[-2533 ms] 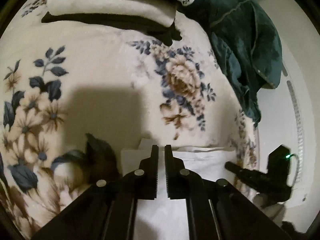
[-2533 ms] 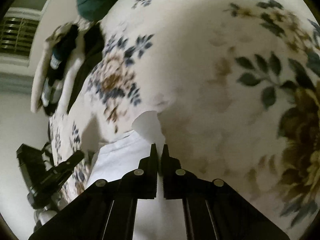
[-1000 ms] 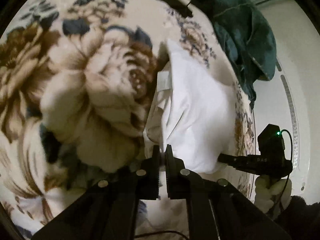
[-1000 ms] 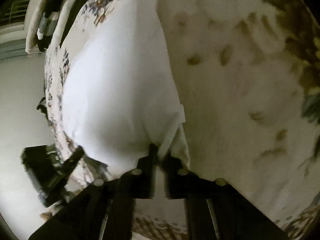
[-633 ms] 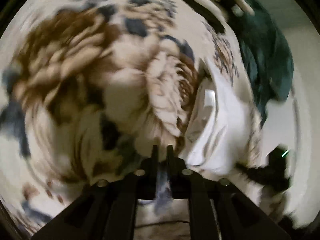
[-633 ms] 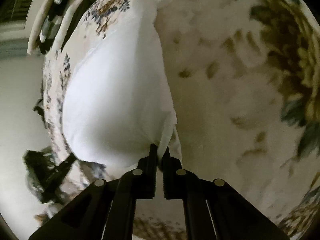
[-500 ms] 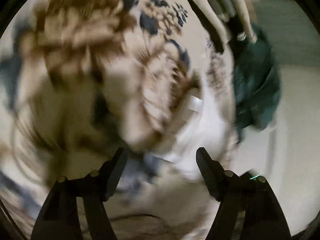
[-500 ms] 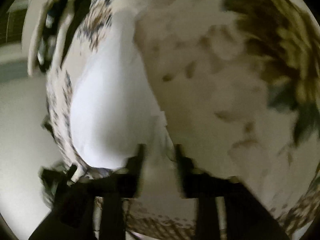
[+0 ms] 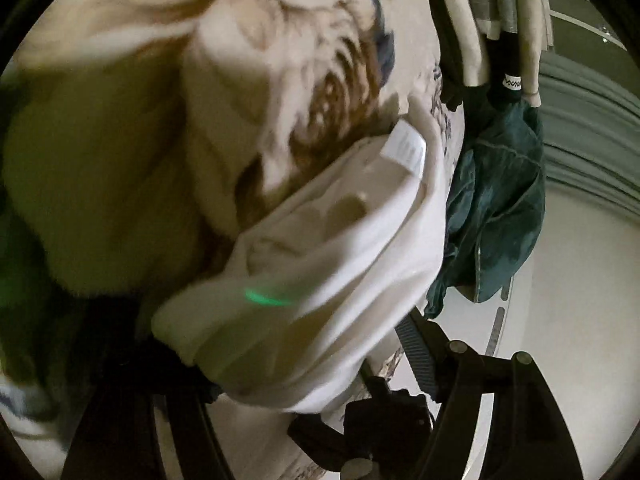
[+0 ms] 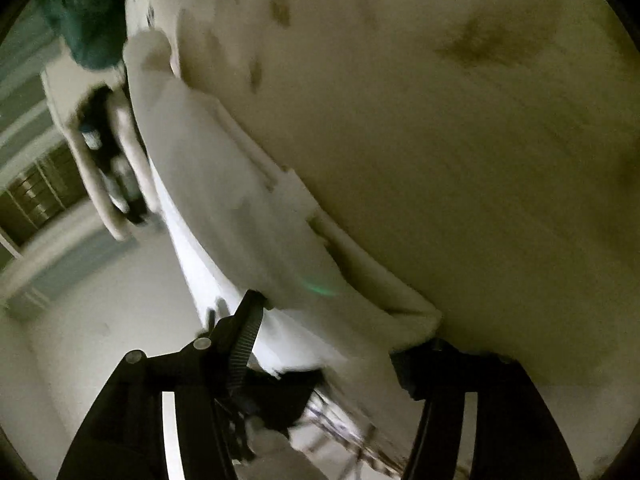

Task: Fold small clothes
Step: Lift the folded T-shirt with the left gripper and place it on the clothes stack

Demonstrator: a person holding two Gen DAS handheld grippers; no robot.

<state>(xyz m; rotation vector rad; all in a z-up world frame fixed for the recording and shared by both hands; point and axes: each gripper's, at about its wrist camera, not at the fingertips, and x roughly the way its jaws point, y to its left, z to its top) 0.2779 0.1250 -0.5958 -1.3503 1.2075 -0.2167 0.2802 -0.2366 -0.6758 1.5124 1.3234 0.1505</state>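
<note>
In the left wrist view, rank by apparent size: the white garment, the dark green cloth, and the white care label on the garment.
1. white garment, though it lies nearest the camera, which inflates it
2. dark green cloth
3. care label

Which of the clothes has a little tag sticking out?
The white garment on the floral blanket. Its tag shows; the dark green garment shows none.

A bed covered by a cream floral blanket (image 9: 120,152) carries a folded white garment (image 9: 332,256). Beyond the garment lies a dark teal cloth (image 9: 496,208), with stacked folded clothes (image 9: 472,32) farther past it.
</note>
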